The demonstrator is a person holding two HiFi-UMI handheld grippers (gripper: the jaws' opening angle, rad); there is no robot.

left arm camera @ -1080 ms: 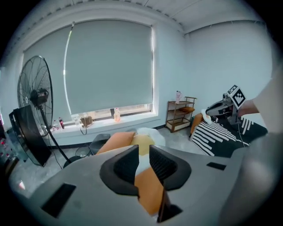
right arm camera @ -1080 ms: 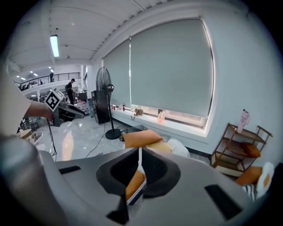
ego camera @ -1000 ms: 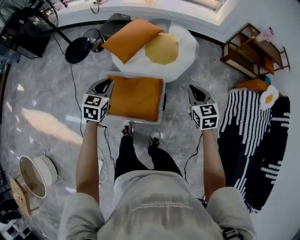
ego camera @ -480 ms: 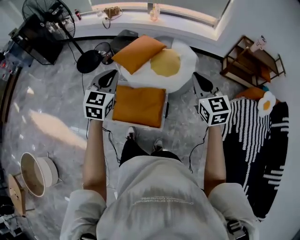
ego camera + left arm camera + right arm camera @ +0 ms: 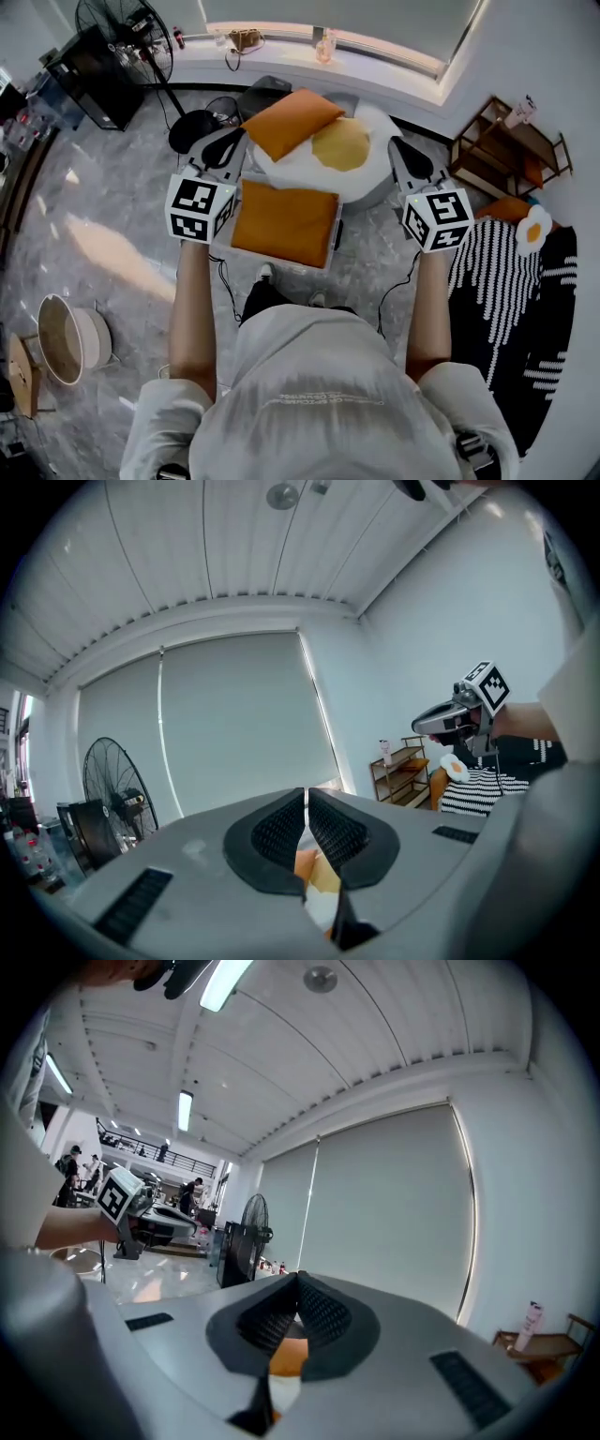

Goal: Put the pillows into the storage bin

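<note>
An orange pillow [image 5: 284, 223] lies flat in the pale storage bin [image 5: 331, 253] on the floor in front of the person. Beyond the bin a second orange pillow [image 5: 291, 122] rests on a large white fried-egg pillow [image 5: 340, 143] with a yellow yolk. My left gripper [image 5: 228, 141] is held up at the bin's left far corner, my right gripper [image 5: 401, 148] at its right far corner. Both are shut with nothing between the jaws. In the left gripper view the shut left gripper [image 5: 306, 794] has the orange and white pillows showing below it. The right gripper [image 5: 298, 1277] shows the same in the right gripper view.
A standing fan [image 5: 122, 23] and a black box [image 5: 89, 66] are at the back left. A wooden shelf [image 5: 502, 141], a striped rug [image 5: 511, 300] and a small egg pillow [image 5: 534, 225] lie to the right. A round basket [image 5: 66, 342] stands at the left. Cables trail on the floor.
Both grippers have risen and moved forward along the bin's sides toward the pillows behind it. The view has tilted up, showing more of the window wall.
</note>
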